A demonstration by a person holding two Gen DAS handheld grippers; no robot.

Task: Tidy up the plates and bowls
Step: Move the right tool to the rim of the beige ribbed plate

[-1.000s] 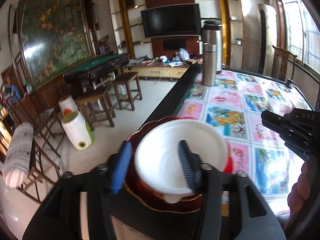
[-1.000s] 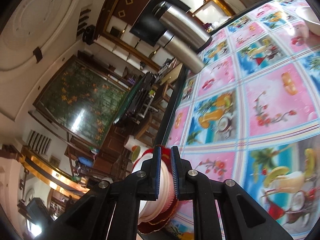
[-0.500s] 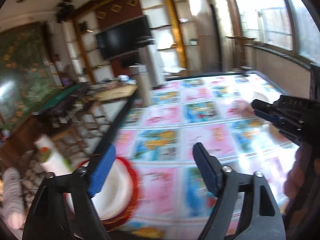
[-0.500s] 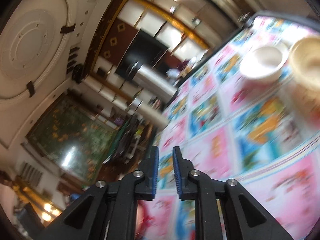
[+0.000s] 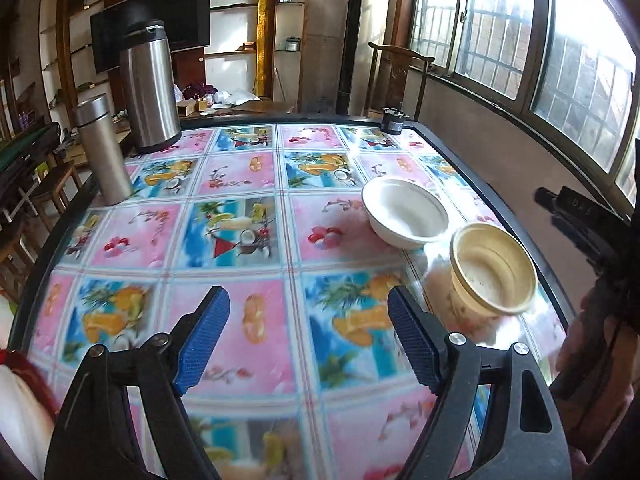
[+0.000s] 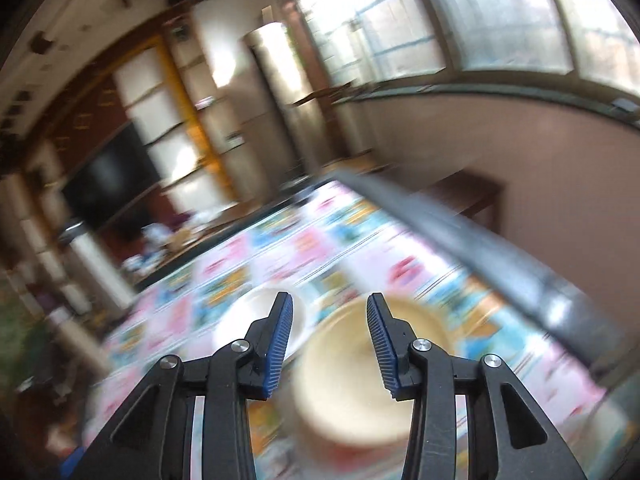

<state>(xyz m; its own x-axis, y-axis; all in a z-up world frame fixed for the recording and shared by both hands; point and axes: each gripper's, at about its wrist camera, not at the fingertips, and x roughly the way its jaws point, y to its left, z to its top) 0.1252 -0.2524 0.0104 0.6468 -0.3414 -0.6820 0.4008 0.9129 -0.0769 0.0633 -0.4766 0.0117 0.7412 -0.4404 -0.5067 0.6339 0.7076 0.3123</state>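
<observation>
- The left gripper [image 5: 308,334] hangs over the near middle of the table [image 5: 256,184], its blue-padded jaws spread wide and holding nothing; only the patterned cloth shows between them.
- The right gripper [image 6: 327,334] also has its jaws parted, with nothing clasped between them. Its view is badly smeared by motion, so how high it sits above the dishes cannot be told.
- A white bowl [image 5: 405,212] stands upright on the right half of the table, toward the middle distance.
- Just beside it, nearer and further right, stands a cream bowl [image 5: 493,268] with a gold-toned rim and a faint printed pattern on its outer wall. The two look very close, perhaps touching; the left wrist view does not settle it.
- In the right wrist view the cream bowl [image 6: 360,372] fills the space below and between the fingers, and the white bowl [image 6: 260,316] lies to its left, partly behind the left finger.
- At the near left corner a red-rimmed plate [image 5: 28,372] carries something white; only a sliver shows at the picture's edge.
- On the far left of the table stand a tall steel thermos [image 5: 150,88] and, nearer, a slim steel flask [image 5: 103,148], both upright and well apart from the bowls.
- At the right edge of the left wrist view, the right gripper's black body [image 5: 580,224] shows above a person's hand [image 5: 596,352].
</observation>
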